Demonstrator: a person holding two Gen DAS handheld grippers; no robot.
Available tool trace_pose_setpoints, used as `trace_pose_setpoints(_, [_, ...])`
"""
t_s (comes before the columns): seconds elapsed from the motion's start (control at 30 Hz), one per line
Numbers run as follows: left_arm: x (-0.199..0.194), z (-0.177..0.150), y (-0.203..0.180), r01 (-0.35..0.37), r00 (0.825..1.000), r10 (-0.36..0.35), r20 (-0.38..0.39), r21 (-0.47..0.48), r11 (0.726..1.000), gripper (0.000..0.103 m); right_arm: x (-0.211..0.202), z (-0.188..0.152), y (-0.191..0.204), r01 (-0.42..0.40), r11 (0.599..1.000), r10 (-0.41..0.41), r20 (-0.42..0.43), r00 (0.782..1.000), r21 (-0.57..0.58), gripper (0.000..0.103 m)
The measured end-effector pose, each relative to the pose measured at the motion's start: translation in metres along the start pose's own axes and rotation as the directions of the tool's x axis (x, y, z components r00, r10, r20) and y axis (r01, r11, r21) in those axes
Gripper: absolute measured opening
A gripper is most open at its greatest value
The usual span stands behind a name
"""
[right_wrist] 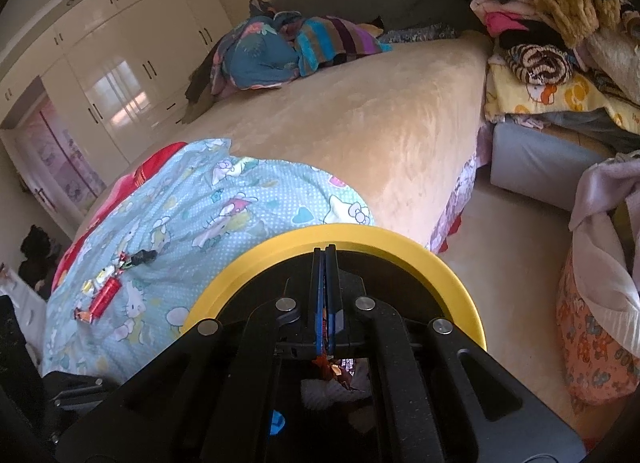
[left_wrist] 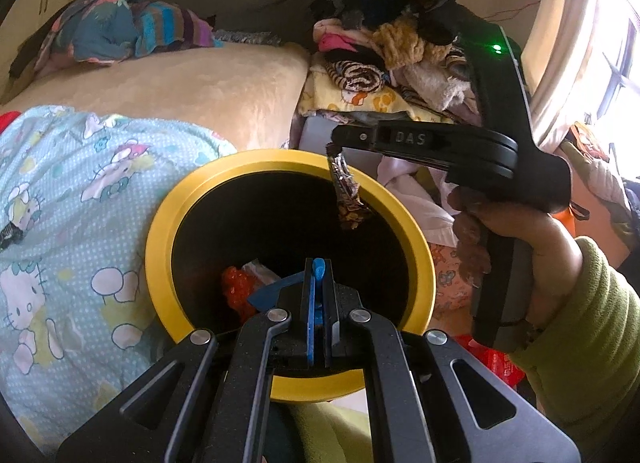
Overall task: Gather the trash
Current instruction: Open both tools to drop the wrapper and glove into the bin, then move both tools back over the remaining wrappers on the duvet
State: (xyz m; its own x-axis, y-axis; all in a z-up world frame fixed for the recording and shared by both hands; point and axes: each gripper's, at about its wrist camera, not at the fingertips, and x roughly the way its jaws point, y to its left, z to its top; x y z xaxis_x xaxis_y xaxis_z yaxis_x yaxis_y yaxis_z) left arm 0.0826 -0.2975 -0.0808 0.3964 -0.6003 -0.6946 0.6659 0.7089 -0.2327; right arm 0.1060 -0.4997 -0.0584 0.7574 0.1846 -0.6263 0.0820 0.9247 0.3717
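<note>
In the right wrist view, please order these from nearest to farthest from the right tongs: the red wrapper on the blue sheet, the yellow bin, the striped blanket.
1. Yellow bin, directly under the right tongs.
2. Red wrapper, left, on the blue sheet.
3. Striped blanket, at the bed's far end.

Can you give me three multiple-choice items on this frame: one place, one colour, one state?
1. Where does the wrapper in the right tongs hang?
A. over the bin's opening
B. on the blue quilt
C. on the clothes pile

2. What colour is the bin rim?
A. red
B. yellow
C. white

3. How are the left tongs?
A. wide open
B. shut on a blue piece
C. shut on a sock

Key: A, the wrapper dangles over the dark opening; B, the ring is yellow in both views; B, a blue piece juts out between the closed pads.
</note>
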Motion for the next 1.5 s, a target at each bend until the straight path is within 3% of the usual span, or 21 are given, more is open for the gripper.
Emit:
trace_pose_setpoints(0.03, [0.002, 0.0, 0.003, -0.014, 1.0, 0.014, -0.009, -0.011, 1.0, 0.008, 0.002, -0.001, -0.001, 0.003, 1.0, -0.003, -0.008, 1.0, 0.007, 0.004])
trace_pose_setpoints(0.1, [0.003, 0.0, 0.007, -0.04, 0.999, 0.04, -0.012, -0.029, 0.999, 0.042, 0.005, -0.001, -0.003, -0.006, 1.0, 0.006, -0.026, 1.0, 0.012, 0.021])
trace_pose_setpoints(0.13, [0.001, 0.0, 0.01, -0.05, 0.999, 0.05, -0.008, -0.04, 0.998, 0.067, 0.005, -0.002, -0.003, -0.003, 1.0, 0.004, -0.027, 1.0, 0.009, 0.028])
trace_pose_setpoints(0.2, [-0.006, 0.0, 0.015, -0.061, 0.998, 0.063, 0.017, -0.066, 0.996, 0.072, 0.005, -0.002, -0.001, 0.016, 1.0, -0.017, -0.021, 1.0, -0.004, 0.042])
trace_pose_setpoints(0.27, [-0.012, 0.003, 0.017, -0.098, 0.994, 0.1, 0.037, -0.066, 0.993, 0.093, 0.003, -0.002, 0.001, 0.029, 1.0, -0.029, -0.009, 1.0, -0.007, 0.05])
trace_pose_setpoints(0.43, [-0.033, 0.005, 0.027, -0.133, 0.987, 0.142, 0.08, -0.107, 0.985, 0.096, -0.002, -0.001, 0.007, 0.041, 0.999, -0.041, 0.009, 0.999, -0.013, 0.066])
trace_pose_setpoints(0.63, [-0.059, 0.007, 0.037, -0.191, 0.968, 0.209, 0.136, -0.135, 0.972, 0.096, -0.009, 0.003, 0.022, 0.037, 0.999, -0.036, 0.033, 0.999, -0.026, 0.075])
trace_pose_setpoints(1.13, [-0.123, 0.007, 0.068, -0.288, 0.907, 0.342, 0.246, -0.231, 0.929, 0.096, -0.02, 0.002, 0.076, -0.024, 0.995, 0.028, 0.044, 0.999, -0.101, 0.077])
trace_pose_setpoints(1.23, [-0.136, 0.006, 0.074, -0.322, 0.885, 0.384, 0.263, -0.249, 0.913, 0.096, -0.021, 0.0, 0.084, -0.031, 0.993, 0.036, 0.044, 0.998, -0.112, 0.077])
trace_pose_setpoints(1.5, [-0.163, 0.0, 0.094, -0.355, 0.85, 0.44, 0.288, -0.303, 0.884, 0.096, -0.021, -0.005, 0.109, -0.056, 0.989, 0.061, 0.032, 0.998, -0.138, 0.077])
